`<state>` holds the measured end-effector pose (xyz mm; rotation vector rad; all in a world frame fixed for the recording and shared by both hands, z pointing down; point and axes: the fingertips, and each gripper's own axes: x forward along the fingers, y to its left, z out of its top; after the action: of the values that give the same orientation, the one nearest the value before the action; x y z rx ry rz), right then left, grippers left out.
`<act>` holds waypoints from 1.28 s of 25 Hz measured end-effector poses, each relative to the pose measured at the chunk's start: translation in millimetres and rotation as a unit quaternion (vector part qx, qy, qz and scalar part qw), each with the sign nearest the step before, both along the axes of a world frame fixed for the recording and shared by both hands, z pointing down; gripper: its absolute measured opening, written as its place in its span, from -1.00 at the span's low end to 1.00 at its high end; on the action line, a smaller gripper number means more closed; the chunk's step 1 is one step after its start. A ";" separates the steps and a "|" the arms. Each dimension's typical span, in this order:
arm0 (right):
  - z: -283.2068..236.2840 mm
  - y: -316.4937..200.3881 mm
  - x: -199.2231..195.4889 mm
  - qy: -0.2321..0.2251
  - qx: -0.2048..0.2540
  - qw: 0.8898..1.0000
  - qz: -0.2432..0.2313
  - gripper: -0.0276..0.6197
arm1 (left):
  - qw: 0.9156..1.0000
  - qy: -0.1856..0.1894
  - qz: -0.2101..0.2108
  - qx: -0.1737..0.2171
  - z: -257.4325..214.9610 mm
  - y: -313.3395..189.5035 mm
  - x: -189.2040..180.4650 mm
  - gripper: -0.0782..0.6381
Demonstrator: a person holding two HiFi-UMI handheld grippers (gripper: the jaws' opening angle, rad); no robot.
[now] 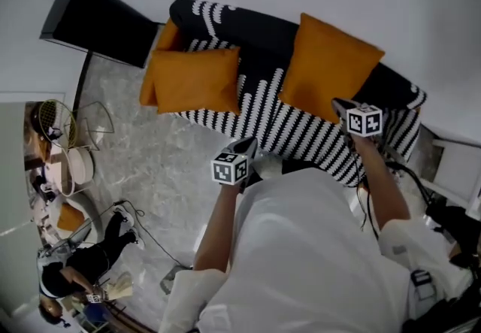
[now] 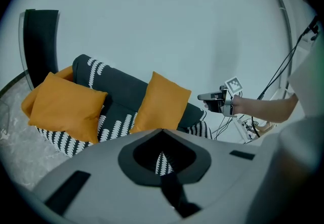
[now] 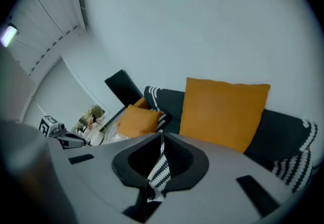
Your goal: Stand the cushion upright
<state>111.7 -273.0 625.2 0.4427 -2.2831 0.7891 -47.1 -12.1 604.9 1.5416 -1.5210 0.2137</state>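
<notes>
An orange cushion stands upright against the backrest of the black-and-white patterned sofa, on its right half; it fills the middle of the right gripper view. My right gripper hovers just in front of its lower right corner, shut and empty, apart from the fabric. My left gripper hangs shut over the sofa's front edge, nothing in it. A second orange cushion leans upright at the sofa's left end, with a third behind it. The left gripper view shows both the right cushion and the right gripper.
A black upright panel stands beside the sofa's left end. On the marble floor at the left are wire baskets and a crouching person. Cables and a stand lie right of the sofa. A white wall runs behind.
</notes>
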 end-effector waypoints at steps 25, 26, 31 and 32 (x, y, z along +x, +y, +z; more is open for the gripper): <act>-38.4 143.4 -15.6 -0.030 0.007 0.995 0.098 -0.80 | 0.987 -0.003 0.145 0.073 -56.2 38.1 -23.7 -0.78; -38.1 146.3 -17.3 -0.028 0.006 0.995 0.098 -0.80 | 0.987 -0.003 0.144 0.072 -55.7 40.3 -26.1 -0.78; -39.1 158.7 -28.3 -0.028 0.006 0.994 0.101 -0.80 | 0.989 0.005 0.129 0.075 -55.8 50.9 -44.8 -0.78; -38.7 161.1 -30.3 -0.029 0.005 0.994 0.103 -0.80 | 0.989 0.004 0.127 0.074 -54.6 53.9 -48.8 -0.78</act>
<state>81.4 -111.9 586.4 0.6776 -2.3202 0.9020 -95.9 41.8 550.3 1.8538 -1.3563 0.2436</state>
